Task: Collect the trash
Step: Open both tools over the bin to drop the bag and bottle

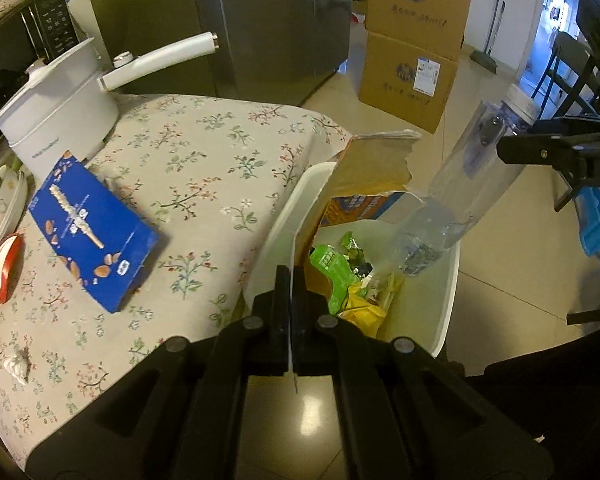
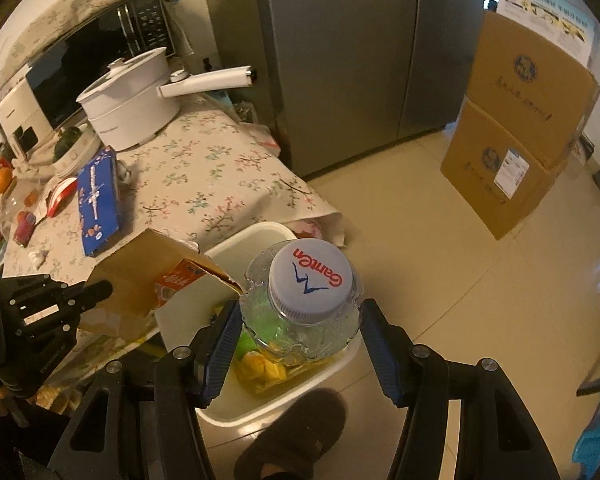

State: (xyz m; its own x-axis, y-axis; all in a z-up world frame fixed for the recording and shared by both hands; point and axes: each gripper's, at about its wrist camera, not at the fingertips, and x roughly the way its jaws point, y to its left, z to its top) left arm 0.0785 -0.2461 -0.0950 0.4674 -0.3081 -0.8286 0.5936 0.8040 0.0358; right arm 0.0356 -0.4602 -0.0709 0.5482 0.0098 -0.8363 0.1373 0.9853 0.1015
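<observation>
While your right hand-held gripper (image 2: 298, 330) clamps the bottle (image 2: 300, 304) over the bin (image 1: 448, 292), your left hand-held gripper (image 1: 291, 280) pinches its rim.

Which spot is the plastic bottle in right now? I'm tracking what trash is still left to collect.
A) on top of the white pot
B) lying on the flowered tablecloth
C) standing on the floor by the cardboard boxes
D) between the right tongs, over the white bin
D: the clear plastic bottle sits between the right tongs, tilted base-down over the white bin, as the left wrist view shows.
</observation>
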